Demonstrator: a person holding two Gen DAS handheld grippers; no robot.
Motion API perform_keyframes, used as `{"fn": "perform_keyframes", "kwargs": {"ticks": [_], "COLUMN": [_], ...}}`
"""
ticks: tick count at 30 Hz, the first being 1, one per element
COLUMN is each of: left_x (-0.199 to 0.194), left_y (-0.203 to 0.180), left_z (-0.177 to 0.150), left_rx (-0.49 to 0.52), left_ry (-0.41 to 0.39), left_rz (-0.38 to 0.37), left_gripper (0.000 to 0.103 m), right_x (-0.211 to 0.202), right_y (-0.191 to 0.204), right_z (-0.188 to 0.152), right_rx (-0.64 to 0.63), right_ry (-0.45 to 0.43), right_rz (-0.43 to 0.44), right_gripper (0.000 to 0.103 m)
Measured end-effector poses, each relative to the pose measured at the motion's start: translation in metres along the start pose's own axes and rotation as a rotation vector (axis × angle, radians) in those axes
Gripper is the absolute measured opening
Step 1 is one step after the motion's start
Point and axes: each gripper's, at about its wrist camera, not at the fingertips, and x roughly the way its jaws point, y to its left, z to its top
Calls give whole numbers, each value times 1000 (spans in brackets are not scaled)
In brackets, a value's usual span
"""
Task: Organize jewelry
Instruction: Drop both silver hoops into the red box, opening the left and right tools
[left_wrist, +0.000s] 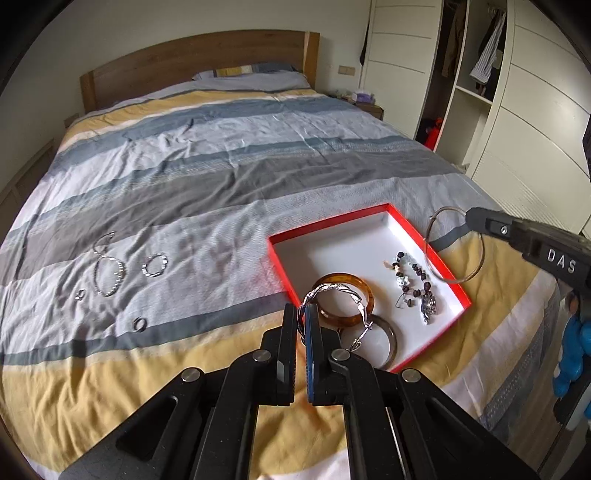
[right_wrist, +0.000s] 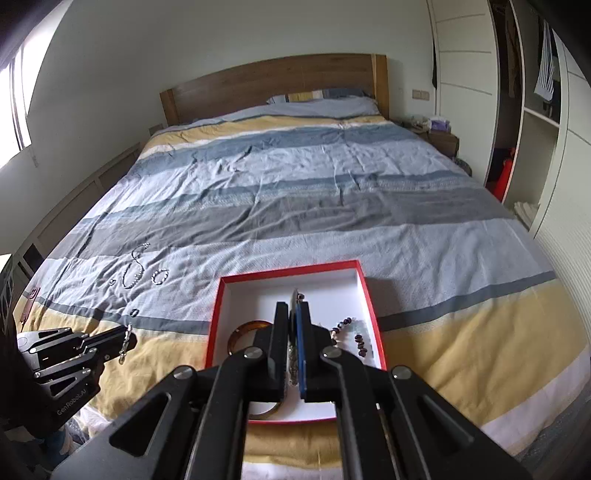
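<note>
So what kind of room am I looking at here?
A bedroom, almost certainly: a made bed with a striped duvet and wooden headboard, an open wardrobe with clothes hanging inside, and a nightstand beside the bed.

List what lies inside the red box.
In the red box: an amber bangle, a grey bangle, a beaded bracelet. The left hand-held gripper covers its near corner.

Soft daylight is spread evenly over the bed (left_wrist: 229, 155), and a window (right_wrist: 16, 96) at the left edge of the right wrist view is blown out to white. Only faint shadows are cast in the creases of the cover. Straight lines are bent strongly towards the edges, and the corners are cut off by black vignetting. The wardrobe (left_wrist: 532, 122) is rendered slightly soft.
</note>
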Motion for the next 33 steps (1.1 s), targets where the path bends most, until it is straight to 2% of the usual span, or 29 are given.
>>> {"fn": "perform_keyframes", "kwargs": {"ticks": [8, 16, 19, 21, 33], "left_x": [80, 149, 162, 169, 184], "left_y": [-7, -8, -8, -9, -15], "left_z": [35, 45, 43, 41, 39], "left_rx": [25, 34, 38, 41, 45], "left_ry": [68, 135, 153, 161, 177], "left_rz": [-1, 42, 51, 54, 70], "left_gripper": [4, 4, 4, 4, 5], "right_x": [74, 131, 139, 145, 164], "right_y": [-17, -32, -44, -51, -70], "right_z": [14, 22, 26, 24, -5], "right_rx": [25, 73, 102, 97, 107], "right_ry": [72, 107, 106, 126, 218], "right_rz": [18, 57, 53, 21, -32], "right_gripper": [4, 4, 4, 4, 4]}}
